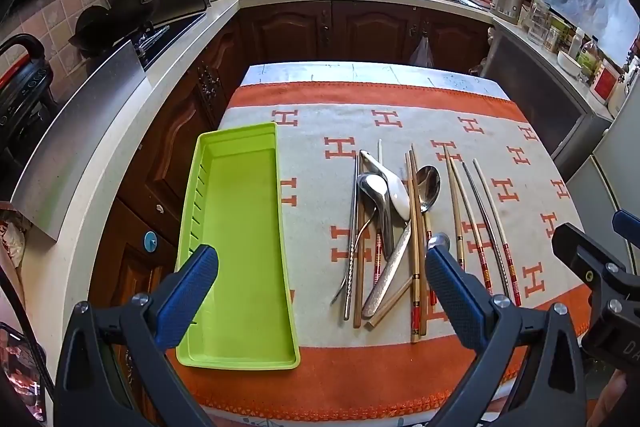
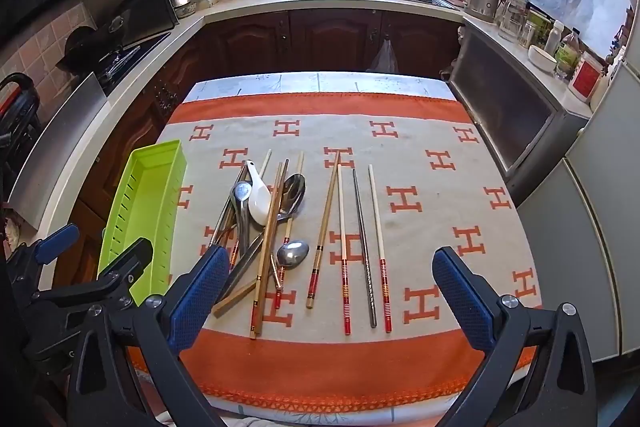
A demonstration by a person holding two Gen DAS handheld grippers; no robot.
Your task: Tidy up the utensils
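Right, both tools are up over the near edge of the table and nothing is between their fingers. The left gripper [image 1: 322,291] has its blue pads spread wide apart, and the green tray [image 1: 224,357] lies directly under its left finger, with the heap of utensils [image 1: 384,223] ahead between the two fingers. The right gripper [image 2: 330,293] is just as wide open and grips nothing; from its camera the heap sits just past its left finger, and the loose chopsticks [image 2: 362,247] lie straight ahead in the gap.

On to the tray: a long, lime-green plastic trough, bare inside, slots cut down its left wall, set along the left side of the orange-and-grey cloth [image 1: 400,115] patterned with H shapes. Well apart from it to the right is the pile: a white ceramic spoon [image 2: 258,197] lying across steel spoons, wooden and bamboo chopsticks crossing over them, a small steel spoon [image 2: 293,253] nearest the front. Further right, four sticks lie roughly parallel: one tan, two cream with red banded ends, one slim metal one between the cream pair.
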